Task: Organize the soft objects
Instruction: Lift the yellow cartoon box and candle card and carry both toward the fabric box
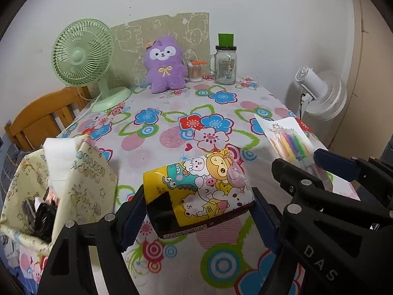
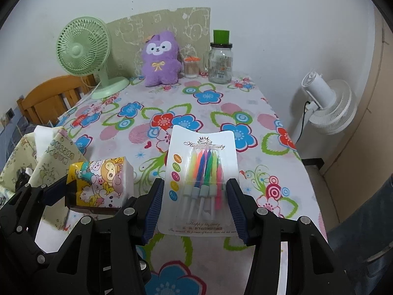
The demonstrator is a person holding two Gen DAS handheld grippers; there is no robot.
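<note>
Your left gripper [image 1: 197, 217] has its jaws part-open and clamped on the two ends of a tissue pack [image 1: 199, 194], the yellow one printed with cartoon animals. The pack sits crosswise between the blue pads [image 1: 133, 218], lifted clear of the floral tablecloth [image 1: 172, 123]. Just to its left stands the cream fabric basket [image 1: 81, 172], its rim near the left finger, with dark items inside.

Your right gripper [image 2: 195, 205] is closed to a narrower gap on a blister card of birthday candles [image 2: 202, 172]. The pads press the card's two long edges near its lower end, so most of the card sticks out forward past the fingertips, above the cloth.

From the right wrist view, the tissue pack hangs just beside the candle card, on its left, the two not touching.

At the table's far end a purple plush toy [image 1: 165, 65] sits upright between a green desk fan [image 1: 83, 54] and a glass jar [image 1: 224, 65], well apart from both grippers.
</note>
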